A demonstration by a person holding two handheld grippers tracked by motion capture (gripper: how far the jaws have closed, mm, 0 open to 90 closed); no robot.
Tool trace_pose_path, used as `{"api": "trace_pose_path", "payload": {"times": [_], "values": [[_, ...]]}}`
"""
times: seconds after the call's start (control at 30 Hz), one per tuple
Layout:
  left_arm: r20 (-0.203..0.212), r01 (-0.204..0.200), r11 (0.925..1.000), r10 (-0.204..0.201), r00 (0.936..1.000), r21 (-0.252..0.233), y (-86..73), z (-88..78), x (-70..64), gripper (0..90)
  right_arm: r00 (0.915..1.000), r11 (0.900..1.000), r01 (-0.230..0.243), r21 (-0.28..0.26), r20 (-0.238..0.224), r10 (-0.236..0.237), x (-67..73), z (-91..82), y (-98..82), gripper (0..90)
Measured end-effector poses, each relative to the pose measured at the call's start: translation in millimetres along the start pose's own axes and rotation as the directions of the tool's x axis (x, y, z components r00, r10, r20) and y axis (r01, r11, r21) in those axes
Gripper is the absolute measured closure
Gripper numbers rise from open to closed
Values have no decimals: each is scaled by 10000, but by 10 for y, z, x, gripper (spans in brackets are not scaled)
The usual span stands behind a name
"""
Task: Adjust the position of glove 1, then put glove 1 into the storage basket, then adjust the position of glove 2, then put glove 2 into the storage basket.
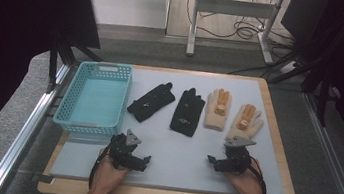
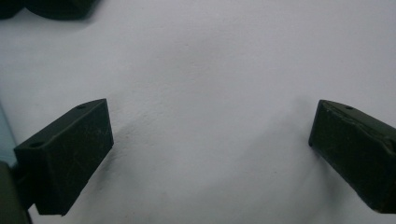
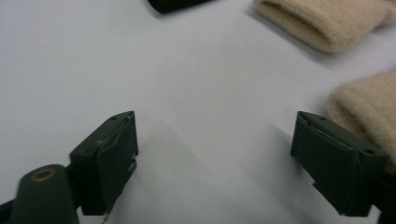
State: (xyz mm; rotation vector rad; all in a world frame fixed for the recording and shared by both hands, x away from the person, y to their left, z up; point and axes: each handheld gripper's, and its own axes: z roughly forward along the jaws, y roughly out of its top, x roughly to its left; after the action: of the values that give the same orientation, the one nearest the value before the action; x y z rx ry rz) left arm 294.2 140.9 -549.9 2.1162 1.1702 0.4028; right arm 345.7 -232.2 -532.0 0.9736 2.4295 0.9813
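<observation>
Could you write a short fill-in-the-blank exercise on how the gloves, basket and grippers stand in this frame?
1. The row on the white mat holds two black gloves and two ____ gloves.
2. The turquoise basket has ____ lying in it.
3. The jaws of the left gripper and the right gripper both stand ____.
4. The glove nearest the right gripper is ____ in colour.

Missing words: beige; nothing; open; beige.

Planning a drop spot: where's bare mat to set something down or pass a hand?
Free: the near strip of the mat between the left gripper and the right gripper, both open and holding nothing, and the basket is empty. Crowded: the far half, where two black gloves and two beige gloves lie in a row with narrow gaps.
</observation>
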Motion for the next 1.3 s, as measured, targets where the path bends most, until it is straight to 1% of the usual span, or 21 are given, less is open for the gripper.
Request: {"api": "trace_pose_path", "payload": {"times": [0.1, 0.23, 0.93, 1.1, 1.17, 1.3], "values": [[-34, -55, 10000, 55, 10000, -35, -1, 1, -7, 0, 10000, 10000, -35, -4, -12, 35, -2, 1, 0, 131], [-5, -35, 10000, 35, 10000, -39, -4, 1, -1, 0, 9999, 10000, -90, -34, -57, 90, -7, 1, -4, 131], [-21, 3, 10000, -3, 10000, -59, -7, 3, -4, 0, 9998, 9998, -174, -21, 7, 174, 0, 0, -2, 126], [-18, 9, 10000, -9, 10000, -60, -7, 2, -4, 0, 9995, 9994, -300, -170, -58, 299, -10, -11, 4, 189], [-18, 8, 10000, -8, 10000, -59, -8, 2, -4, 0, 9994, 9993, -277, -270, -197, 272, -6, -16, 17, 226], [-26, 14, 10000, -14, 10000, -67, -8, 2, -5, 0, 9992, 9992, -195, -343, -363, 182, 22, -17, 64, 272]]}}
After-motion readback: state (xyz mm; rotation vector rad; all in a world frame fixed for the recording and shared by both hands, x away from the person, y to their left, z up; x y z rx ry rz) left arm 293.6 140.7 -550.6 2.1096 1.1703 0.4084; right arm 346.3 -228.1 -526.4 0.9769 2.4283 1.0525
